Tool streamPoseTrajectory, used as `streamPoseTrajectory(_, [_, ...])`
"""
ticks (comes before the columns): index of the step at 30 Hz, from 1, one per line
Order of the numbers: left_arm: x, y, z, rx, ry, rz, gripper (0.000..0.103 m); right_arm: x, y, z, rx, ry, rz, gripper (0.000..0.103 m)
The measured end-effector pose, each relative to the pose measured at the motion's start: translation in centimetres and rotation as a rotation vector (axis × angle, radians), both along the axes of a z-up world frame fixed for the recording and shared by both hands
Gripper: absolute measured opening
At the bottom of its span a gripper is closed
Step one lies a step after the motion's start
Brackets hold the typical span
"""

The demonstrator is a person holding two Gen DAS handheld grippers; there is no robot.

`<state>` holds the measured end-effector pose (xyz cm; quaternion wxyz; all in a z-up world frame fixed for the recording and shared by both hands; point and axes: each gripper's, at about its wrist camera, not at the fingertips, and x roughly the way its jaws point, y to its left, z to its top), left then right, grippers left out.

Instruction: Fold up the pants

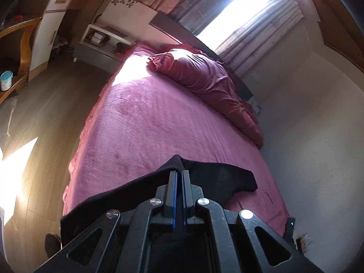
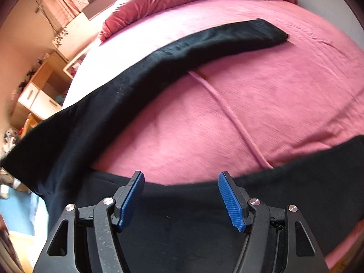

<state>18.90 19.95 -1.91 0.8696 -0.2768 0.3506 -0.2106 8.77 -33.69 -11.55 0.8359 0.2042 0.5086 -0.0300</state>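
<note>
Across the pink bed [image 2: 261,104] the black pants [image 2: 141,77] stretch, one leg running toward the far edge; left tongs [image 1: 179,173] pinch the fabric, right tongs [image 2: 181,179] hover spread above it.

The bed [image 1: 147,122] is covered by a pink fleece blanket [image 2: 284,95], lit in a bright patch near the headboard. A rumpled dark red duvet [image 1: 204,77] is heaped along the far side by the wall. The black pants [image 2: 182,47] are spread on the blanket — one leg stretched out across it, the wider part draped toward the near edge. A thin pink cord [image 2: 229,111] is laid between the legs.
</note>
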Motion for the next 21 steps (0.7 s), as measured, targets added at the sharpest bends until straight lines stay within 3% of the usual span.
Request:
streamPoseTrajectory(5, [-8.0,-1.5,-0.2,-0.05,-0.024,-0.094,0.003,4.4,1.8,1.1,0.108,-0.028,0.046,0.066])
streamPoseTrajectory(8, [-11.3,-1.9,-1.0,-0.06,-0.009,-0.127,0.003,8.1,2.8,1.5,0.176,-0.03,0.06,0.055])
streamPoseTrajectory(13, [-13.9,-2.2,-2.1,-0.079,0.019,-0.151,0.003,14.6,3.1,1.8,0.275,-0.026,-0.023,0.055])
streamPoseTrajectory(17, [-14.6,-1.9,-2.6,-0.084,0.036,-0.154,0.003,18.9,2.8,1.0,0.225,0.02,-0.096,0.054])
streamPoseTrajectory(20, [-14.2,-1.4,-2.8,-0.091,0.041,-0.153,0.003,21.4,2.7,-0.5,0.189,0.072,-0.108,0.045])
streamPoseTrajectory(21, [-14.3,-1.3,-2.7,-0.09,0.038,-0.156,0.003,22.0,2.5,-1.0,0.19,0.08,-0.116,0.03])
